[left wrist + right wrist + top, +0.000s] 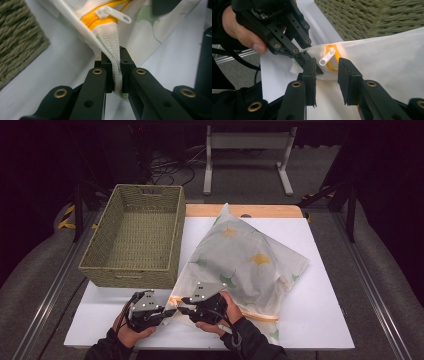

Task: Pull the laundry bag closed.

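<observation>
Pinching the soft, light mesh bag (245, 260) corner, the left gripper (115, 72) held; right gripper (327, 75) jaws stood apart around the small zip pull (327, 57).

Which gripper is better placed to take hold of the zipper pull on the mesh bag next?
Probably the right gripper: its open fingers flank the zipper pull. The left gripper is shut on the bag corner, holding it.

Mesh bag (250, 257): white, leaf print, lying flat, centre to lower centre of the high view. Orange zipper (100, 18) along its lower edge; white pull (327, 57) sticking out at the lower-left corner.
</observation>
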The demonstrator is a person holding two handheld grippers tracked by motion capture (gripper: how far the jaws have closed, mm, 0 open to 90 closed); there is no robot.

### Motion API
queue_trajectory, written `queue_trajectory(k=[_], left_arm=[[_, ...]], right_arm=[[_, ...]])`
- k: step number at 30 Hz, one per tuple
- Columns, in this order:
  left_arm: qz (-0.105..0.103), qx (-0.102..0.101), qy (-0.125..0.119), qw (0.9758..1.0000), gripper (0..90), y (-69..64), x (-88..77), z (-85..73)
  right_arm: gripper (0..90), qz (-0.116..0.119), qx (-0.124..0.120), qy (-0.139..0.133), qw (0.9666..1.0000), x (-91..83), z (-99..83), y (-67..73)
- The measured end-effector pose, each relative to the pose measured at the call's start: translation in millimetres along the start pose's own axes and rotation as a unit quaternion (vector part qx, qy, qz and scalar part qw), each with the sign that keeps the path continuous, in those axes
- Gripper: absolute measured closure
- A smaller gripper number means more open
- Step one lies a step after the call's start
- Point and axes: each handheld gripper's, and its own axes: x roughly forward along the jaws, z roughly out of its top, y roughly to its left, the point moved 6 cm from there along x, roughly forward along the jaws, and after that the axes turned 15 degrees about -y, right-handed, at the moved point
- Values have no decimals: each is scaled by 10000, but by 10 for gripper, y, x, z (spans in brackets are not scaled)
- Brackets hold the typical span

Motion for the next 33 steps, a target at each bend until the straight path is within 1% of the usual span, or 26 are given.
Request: queue_trajectory(k=[2, 4, 5, 6, 7, 10, 11, 12, 14, 15, 16, 17, 18, 19, 21, 23, 24, 25, 27, 29, 31, 32, 33], left_arm=[[-16, 74, 30, 10000, 864, -23, -3, -4], [-62, 165, 115, 9998, 865, -49, 7, -25], [-40, 237, 169, 9996, 865, -52, 9, -33], [-73, 224, 167, 9996, 865, -62, 13, -35], [-72, 255, 167, 9995, 864, -62, 12, -34], [-86, 241, 193, 9995, 865, -80, 15, -38], [-102, 246, 198, 9994, 865, -96, 25, -40], [-111, 259, 223, 9994, 865, -108, 33, -42], [-113, 338, 270, 9990, 865, -132, 56, -49], [-113, 338, 270, 9990, 863, -132, 56, -49], [-107, 344, 284, 9989, 863, -138, 60, -53], [-110, 375, 305, 9988, 860, -131, 60, -58], [-91, 353, 310, 9989, 857, -127, 55, -65], [-106, 344, 336, 9988, 847, -120, 43, -73], [-105, 339, 338, 9988, 841, -101, 24, -87], [-103, 284, 341, 9990, 829, -95, 4, -93], [-86, 285, 344, 9990, 812, -92, -3, -92], [-82, 274, 358, 9990, 775, -86, -11, -94], [-72, 111, 358, 9993, 679, -86, -52, -94], [-32, -78, 275, 9996, 621, -77, -97, -75], [0, -203, 128, 9997, 613, -56, -142, -32], [26, -314, 50, 9995, 596, -49, -149, -14], [69, -335, 17, 9994, 588, -31, -146, -1]], right_arm=[[693, 33, 32, 29, 10000, 45, -15, 1], [693, 170, 147, 100, 9997, 94, -57, 18], [693, 210, 159, 181, 9995, 121, -89, 21], [693, 198, 159, 256, 9993, 136, -114, 19], [689, 164, 173, 291, 9993, 138, -126, 13], [675, -11, 229, 275, 9994, 121, -137, -55], [675, 8, 325, 239, 9992, 113, -134, -62], [677, 51, 348, 200, 9992, 112, -131, -66], [706, 67, 338, 231, 9991, 120, -133, -45], [706, 67, 338, 231, 9991, 120, -133, -45], [728, 99, 268, 275, 9992, 131, -142, -33], [777, 111, 260, 310, 9991, 140, -156, -24], [818, 150, 252, 331, 9990, 144, -170, -20], [840, 147, 212, 367, 9990, 143, -193, -19], [843, 160, 221, 364, 9990, 142, -197, -17], [846, 165, 202, 356, 9990, 141, -199, -18], [847, 157, 185, 344, 9991, 140, -196, -14], [847, 157, 165, 345, 9991, 141, -194, -10], [847, 113, 76, 340, 9993, 136, -188, -10], [848, 127, 60, 352, 9993, 137, -191, -10], [848, 112, -25, 370, 9992, 136, -197, -13], [848, 101, -43, 381, 9992, 138, -198, -12], [848, 99, -56, 388, 9992, 139, -199, -12]])
